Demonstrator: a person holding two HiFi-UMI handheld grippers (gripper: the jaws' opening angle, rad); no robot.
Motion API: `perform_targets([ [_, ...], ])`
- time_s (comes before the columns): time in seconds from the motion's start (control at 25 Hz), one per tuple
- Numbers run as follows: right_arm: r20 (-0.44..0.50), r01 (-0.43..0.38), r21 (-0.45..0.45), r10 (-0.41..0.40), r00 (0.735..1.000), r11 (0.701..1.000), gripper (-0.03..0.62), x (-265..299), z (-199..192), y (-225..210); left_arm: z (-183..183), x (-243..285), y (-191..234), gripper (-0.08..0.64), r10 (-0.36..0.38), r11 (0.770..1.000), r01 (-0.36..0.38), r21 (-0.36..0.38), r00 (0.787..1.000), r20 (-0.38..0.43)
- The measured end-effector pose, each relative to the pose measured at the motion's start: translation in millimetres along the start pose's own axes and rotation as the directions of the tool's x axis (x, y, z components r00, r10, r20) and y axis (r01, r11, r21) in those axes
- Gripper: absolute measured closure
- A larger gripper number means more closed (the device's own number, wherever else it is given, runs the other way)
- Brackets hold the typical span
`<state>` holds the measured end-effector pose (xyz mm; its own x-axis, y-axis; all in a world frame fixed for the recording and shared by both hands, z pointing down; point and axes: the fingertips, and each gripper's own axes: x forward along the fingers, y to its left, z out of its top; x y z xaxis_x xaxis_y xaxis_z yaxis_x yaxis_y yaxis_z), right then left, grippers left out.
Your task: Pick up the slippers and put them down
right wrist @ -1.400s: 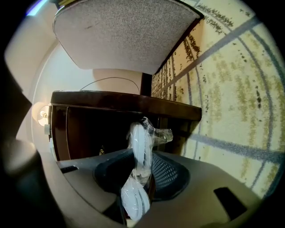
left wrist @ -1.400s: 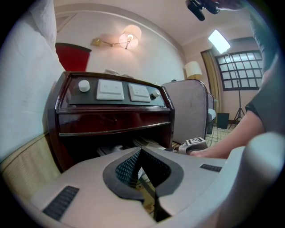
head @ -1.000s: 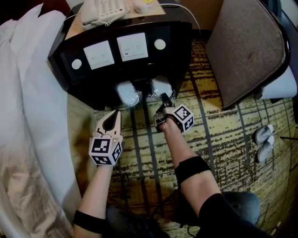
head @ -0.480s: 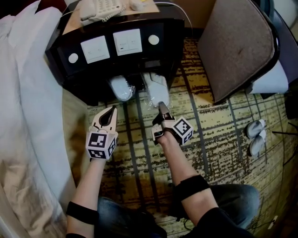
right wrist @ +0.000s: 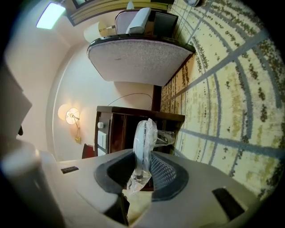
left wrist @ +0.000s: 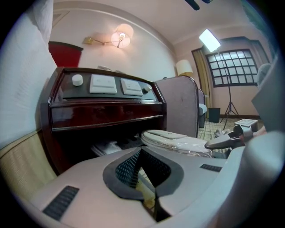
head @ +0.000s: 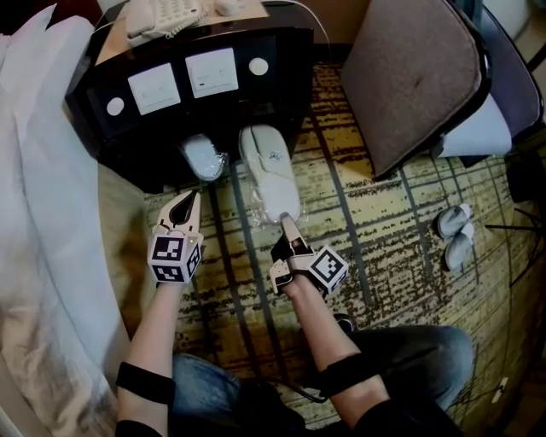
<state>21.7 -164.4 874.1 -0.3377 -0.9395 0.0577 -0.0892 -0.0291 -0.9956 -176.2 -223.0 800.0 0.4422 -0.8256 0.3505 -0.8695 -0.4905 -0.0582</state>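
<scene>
A pair of white slippers wrapped in clear plastic point(head: 269, 171) hangs out in front of the dark nightstand point(head: 196, 94), above the patterned carpet. My right gripper point(head: 286, 224) is shut on its near end; in the right gripper view the slipper pack point(right wrist: 143, 151) stands edge-on between the pads. A second wrapped slipper pack point(head: 202, 156) lies in the nightstand's lower opening. My left gripper point(head: 181, 207) hovers in front of that opening, shut and empty. In the left gripper view the held slippers point(left wrist: 176, 140) stretch to the right of my closed left gripper point(left wrist: 141, 151).
A white bed point(head: 43, 213) runs along the left. A brown cushioned chair point(head: 418, 77) stands at the right. Another pair of white slippers point(head: 452, 235) lies on the carpet at far right. A telephone point(head: 166, 13) rests on the nightstand top. The person's knees are below.
My right gripper has drawn the wrapped slippers out of the nightstand's lower shelf toward the person; now most of the pack is clear of the opening. The left gripper has barely moved.
</scene>
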Motion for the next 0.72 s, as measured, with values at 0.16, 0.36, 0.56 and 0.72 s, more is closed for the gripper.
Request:
perform_targets([
  [0.16,0.013,0.02,-0.029,-0.02,1.0,0.999,0.479,-26.1,3.9,-12.2,-0.3,-0.3,-4.8,0.559,-0.012,1.0,0.012,0.016,1.0,-0.005],
  [0.36,0.023,0.031,-0.005,-0.031,0.999,1.0,0.479,-54.3,-9.3,-27.0,-1.7,0.6,-12.2,0.559,-0.026,0.999,0.026,0.032,1.0,-0.009],
  [0.56,0.009,0.074,-0.022,-0.073,0.997,0.997,0.479,-88.7,-19.9,-55.7,-2.3,4.4,-20.5,0.559,-0.042,0.998,0.042,0.038,0.999,-0.011],
  [0.72,0.003,0.151,-0.013,-0.151,0.989,0.989,0.479,-110.6,-22.9,-86.4,-1.4,6.8,-28.5,0.559,-0.058,0.997,0.058,0.046,0.998,-0.012],
])
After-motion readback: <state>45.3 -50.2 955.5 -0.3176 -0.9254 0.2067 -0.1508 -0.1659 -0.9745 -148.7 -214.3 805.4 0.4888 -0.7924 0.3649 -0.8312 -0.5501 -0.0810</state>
